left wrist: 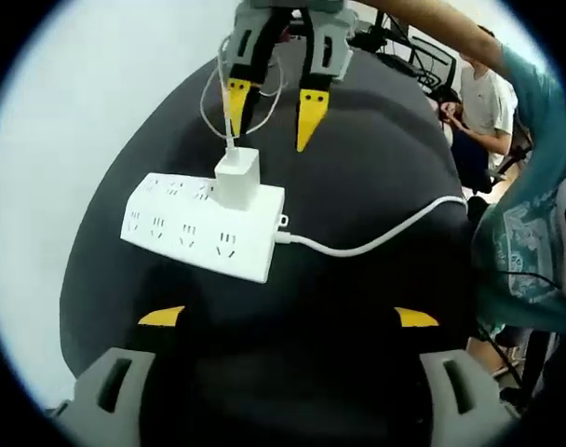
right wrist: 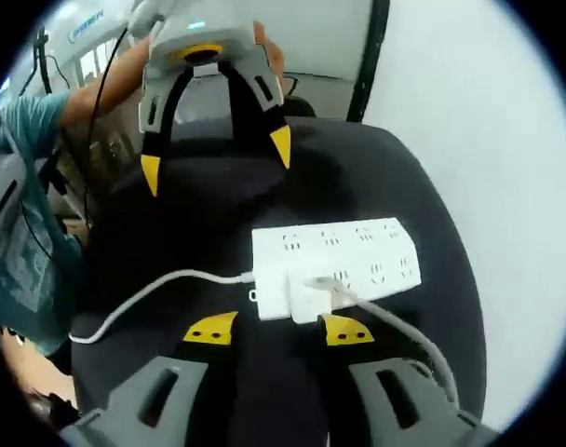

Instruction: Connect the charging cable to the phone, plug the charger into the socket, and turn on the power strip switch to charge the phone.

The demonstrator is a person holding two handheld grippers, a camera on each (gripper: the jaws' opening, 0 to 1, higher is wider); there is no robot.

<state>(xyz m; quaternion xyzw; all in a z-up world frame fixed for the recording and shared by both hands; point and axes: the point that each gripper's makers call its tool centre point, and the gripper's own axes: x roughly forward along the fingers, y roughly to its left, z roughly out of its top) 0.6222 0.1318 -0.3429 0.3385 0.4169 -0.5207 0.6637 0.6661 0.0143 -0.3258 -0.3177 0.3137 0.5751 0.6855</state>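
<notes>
White cube charger (left wrist: pixel 236 177) sits in white plastic power strip (left wrist: pixel 204 228); your right gripper (right wrist: pixel 276 330) jaws are released. Press the switch squarely.

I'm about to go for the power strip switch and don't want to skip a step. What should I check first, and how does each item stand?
1. Charger seated in the power strip: ok, it stands upright in a socket.
2. Charging cable attached to the charger: ok, it leads off from it.
3. Cable connected to the phone: cannot tell.
4. Right gripper free: ok, jaws open, either side of the charger, gripping nothing.
5. Left gripper free: ok, jaws open and back from the strip.
6. Switch position: cannot tell; too small to read.
</notes>
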